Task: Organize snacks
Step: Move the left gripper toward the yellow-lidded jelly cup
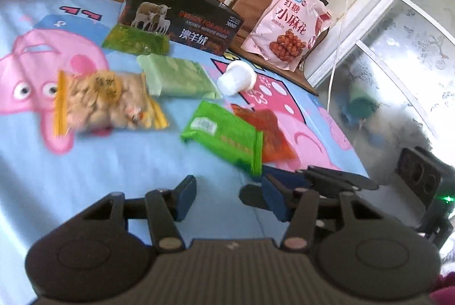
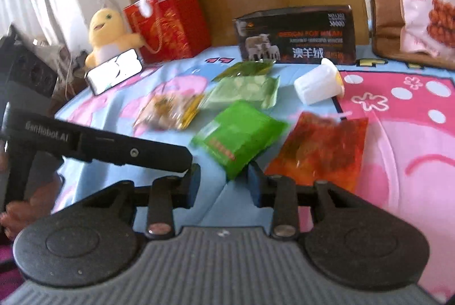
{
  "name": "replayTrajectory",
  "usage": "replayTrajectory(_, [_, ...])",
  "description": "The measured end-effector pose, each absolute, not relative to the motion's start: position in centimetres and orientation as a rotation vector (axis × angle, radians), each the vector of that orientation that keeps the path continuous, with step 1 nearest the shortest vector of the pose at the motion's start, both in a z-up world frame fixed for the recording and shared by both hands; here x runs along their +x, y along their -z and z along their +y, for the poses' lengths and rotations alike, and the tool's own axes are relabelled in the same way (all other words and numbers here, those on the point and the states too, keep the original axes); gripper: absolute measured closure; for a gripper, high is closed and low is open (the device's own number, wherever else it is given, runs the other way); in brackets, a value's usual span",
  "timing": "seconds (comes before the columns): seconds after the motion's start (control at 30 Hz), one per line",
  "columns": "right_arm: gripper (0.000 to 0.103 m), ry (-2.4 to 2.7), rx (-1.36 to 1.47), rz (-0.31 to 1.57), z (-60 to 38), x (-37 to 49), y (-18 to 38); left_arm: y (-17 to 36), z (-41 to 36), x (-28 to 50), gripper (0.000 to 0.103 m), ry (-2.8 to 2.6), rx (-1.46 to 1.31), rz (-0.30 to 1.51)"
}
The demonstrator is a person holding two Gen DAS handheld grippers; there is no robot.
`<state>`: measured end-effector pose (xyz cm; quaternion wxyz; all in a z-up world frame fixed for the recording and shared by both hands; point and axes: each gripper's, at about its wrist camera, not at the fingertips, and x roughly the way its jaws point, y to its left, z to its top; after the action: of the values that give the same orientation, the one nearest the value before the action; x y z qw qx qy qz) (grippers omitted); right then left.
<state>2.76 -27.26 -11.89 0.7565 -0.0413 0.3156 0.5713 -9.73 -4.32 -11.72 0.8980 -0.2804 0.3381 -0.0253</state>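
Snacks: loose on the cartoon sheet (image 1: 85,163): bright green packet (image 2: 237,137), orange packet (image 2: 321,148), pale green packet (image 1: 176,74), clear bag (image 1: 105,103), white cup (image 1: 237,77).
Box (image 1: 182,18): nothing visibly packed.
Left gripper (image 1: 224,198): fingers apart, empty.
Right gripper (image 2: 224,185): fingers apart, empty, just short of the bright green packet.
Progress: apparently barely started.

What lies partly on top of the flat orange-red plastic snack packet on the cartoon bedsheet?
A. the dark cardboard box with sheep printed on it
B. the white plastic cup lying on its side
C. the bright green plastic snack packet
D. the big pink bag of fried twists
C: in the left wrist view the bright green plastic snack packet overlaps the left part of the flat orange-red plastic snack packet; the other three lie apart from it.
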Motion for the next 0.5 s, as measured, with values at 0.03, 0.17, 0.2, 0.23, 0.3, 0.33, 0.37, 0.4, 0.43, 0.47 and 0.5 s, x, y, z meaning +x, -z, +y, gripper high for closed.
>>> replayTrajectory(0.03, [0.063,-1.248,-0.098,0.677,-27.6,2.3,11.8,11.5,-4.6,-10.1,0.049,0.035,-0.559,0.694])
replayTrajectory(0.17, [0.062,-1.234,-0.093,0.640,-28.6,1.1,11.6,10.3,-5.2,-11.6,0.047,-0.068,-0.446,0.637])
replayTrajectory(0.2, [0.062,-1.222,-0.094,0.622,-28.8,1.0,11.5,10.2,-5.2,-11.8,0.046,-0.095,-0.424,0.624])
replayTrajectory(0.23, [0.062,-1.206,-0.093,0.605,-29.0,1.0,11.4,10.1,-5.1,-11.9,0.046,-0.126,-0.403,0.613])
replayTrajectory(0.3, [0.062,-1.182,-0.076,0.589,-29.4,1.1,11.2,10.3,-4.9,-12.1,0.046,-0.187,-0.382,0.598])
replayTrajectory(0.33, [0.062,-1.165,-0.062,0.571,-29.7,1.4,10.9,10.4,-4.7,-12.1,0.046,-0.202,-0.386,0.598])
replayTrajectory(0.37, [0.062,-1.142,-0.046,0.551,-29.8,1.4,10.6,10.6,-4.5,-12.0,0.046,-0.209,-0.397,0.599])
replayTrajectory(0.4, [0.062,-1.119,-0.025,0.535,-30.0,1.9,10.1,10.7,-4.3,-11.9,0.046,-0.216,-0.405,0.601])
replayTrajectory(0.43, [0.062,-1.095,0.004,0.529,-29.9,2.7,9.7,10.8,-4.2,-11.9,0.046,-0.225,-0.409,0.600])
replayTrajectory(0.47, [0.062,-1.075,0.041,0.538,-29.7,3.7,9.3,10.7,-4.0,-11.9,0.046,-0.232,-0.409,0.596])
replayTrajectory(0.5, [0.062,-1.056,0.083,0.572,-29.3,5.1,9.1,10.7,-4.0,-12.0,0.046,-0.239,-0.405,0.590])
